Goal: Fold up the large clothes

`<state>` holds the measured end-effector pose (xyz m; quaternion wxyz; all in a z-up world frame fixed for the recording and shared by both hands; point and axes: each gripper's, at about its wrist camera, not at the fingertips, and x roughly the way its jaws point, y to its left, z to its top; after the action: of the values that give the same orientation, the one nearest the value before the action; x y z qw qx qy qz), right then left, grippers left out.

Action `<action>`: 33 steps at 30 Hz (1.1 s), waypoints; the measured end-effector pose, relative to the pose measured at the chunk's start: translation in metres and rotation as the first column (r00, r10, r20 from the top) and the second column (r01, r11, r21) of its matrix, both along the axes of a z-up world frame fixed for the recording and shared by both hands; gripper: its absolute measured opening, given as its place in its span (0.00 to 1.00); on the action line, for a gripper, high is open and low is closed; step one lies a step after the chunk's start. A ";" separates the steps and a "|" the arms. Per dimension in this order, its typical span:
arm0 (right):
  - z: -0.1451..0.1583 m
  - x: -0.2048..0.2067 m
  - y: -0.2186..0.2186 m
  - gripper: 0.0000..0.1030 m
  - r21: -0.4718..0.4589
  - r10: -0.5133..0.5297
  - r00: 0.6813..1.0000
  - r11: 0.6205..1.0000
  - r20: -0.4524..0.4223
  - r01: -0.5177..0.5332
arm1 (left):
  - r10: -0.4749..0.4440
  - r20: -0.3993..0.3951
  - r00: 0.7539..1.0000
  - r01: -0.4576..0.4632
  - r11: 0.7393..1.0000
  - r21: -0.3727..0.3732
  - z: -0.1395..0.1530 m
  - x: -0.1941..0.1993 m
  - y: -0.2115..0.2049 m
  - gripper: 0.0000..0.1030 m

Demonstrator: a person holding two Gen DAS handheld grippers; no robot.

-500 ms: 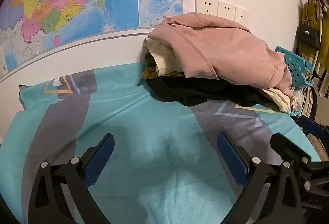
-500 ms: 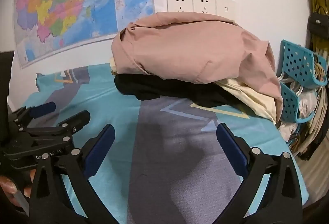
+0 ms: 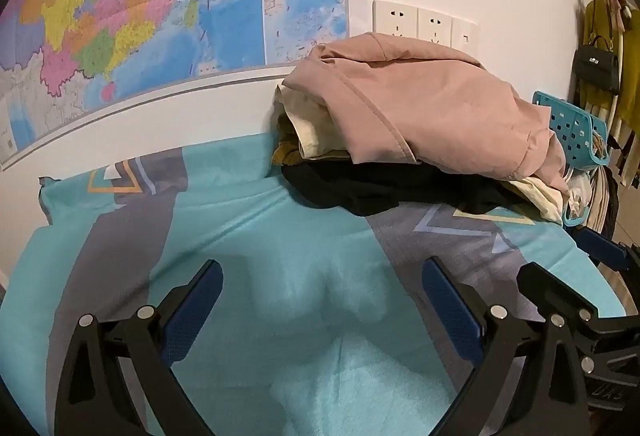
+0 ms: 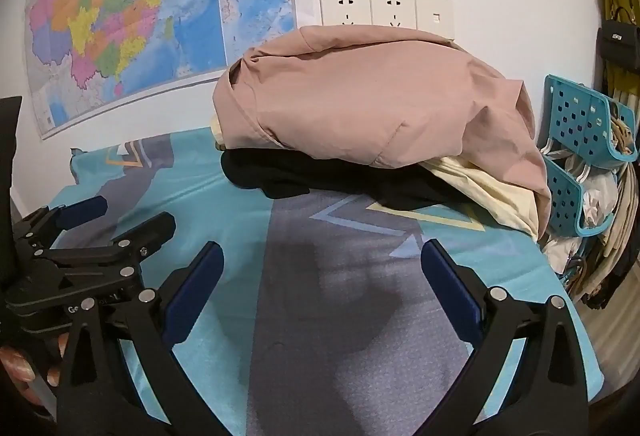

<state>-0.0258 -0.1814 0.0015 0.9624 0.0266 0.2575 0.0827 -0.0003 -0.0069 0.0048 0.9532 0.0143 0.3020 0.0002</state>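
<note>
A rumpled heap of soft clothes, a smooth dusty-pink woven garment (image 3: pixel 432 108) draped over a cream cloth (image 3: pixel 310 130) and a matte black garment (image 3: pixel 384 188), sits at the far side of the teal-and-grey patterned bedsheet (image 3: pixel 248 236), against the white wall under the three white wall sockets (image 4: pixel 386 14). The left gripper (image 3: pixel 322 310) and right gripper (image 4: pixel 322 284), black plastic with blue padded fingers, both hover splayed wide over the sheet, holding nothing, well short of the heap. Only the left wrist view shows a mustard-yellow knit edge (image 3: pixel 286 154) tucked under the cream cloth; the right wrist view alone shows the lower tier of the perforated teal plastic basket (image 4: pixel 564 196) beside the bed.
</note>
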 end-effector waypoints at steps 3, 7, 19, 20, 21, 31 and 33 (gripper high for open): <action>0.001 -0.001 0.000 0.95 0.004 -0.002 1.000 1.000 0.004 0.002 | -0.003 0.001 1.000 0.003 1.000 -0.001 0.000 -0.001 -0.001 0.93; 0.003 -0.001 0.001 0.95 0.001 -0.003 1.000 1.000 0.010 0.003 | -0.002 0.002 1.000 0.002 1.000 -0.003 0.001 -0.002 -0.002 0.93; 0.004 -0.001 0.000 0.95 -0.005 -0.009 1.000 1.000 0.015 0.010 | -0.002 0.000 1.000 0.002 1.000 -0.004 0.002 -0.001 -0.002 0.93; 0.004 -0.002 0.000 0.95 -0.005 -0.008 1.000 1.000 0.017 0.009 | -0.003 0.000 1.000 0.003 1.000 -0.004 0.002 -0.001 -0.002 0.93; 0.004 -0.001 0.000 0.95 -0.007 -0.008 1.000 1.000 0.016 0.009 | -0.003 0.000 1.000 0.003 1.000 -0.004 0.002 -0.001 -0.002 0.93; 0.005 -0.001 0.001 0.95 -0.005 -0.009 1.000 1.000 0.017 0.009 | 0.004 0.002 1.000 -0.004 1.000 -0.004 0.003 0.001 -0.003 0.93; 0.006 0.000 0.000 0.95 -0.008 -0.009 1.000 1.000 0.017 0.009 | 0.004 0.003 1.000 -0.004 1.000 -0.004 0.003 0.001 -0.002 0.93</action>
<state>-0.0260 -0.1813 0.0072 0.9649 0.0234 0.2498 0.0774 0.0008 -0.0092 0.0079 0.9537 0.0119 0.3004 0.0017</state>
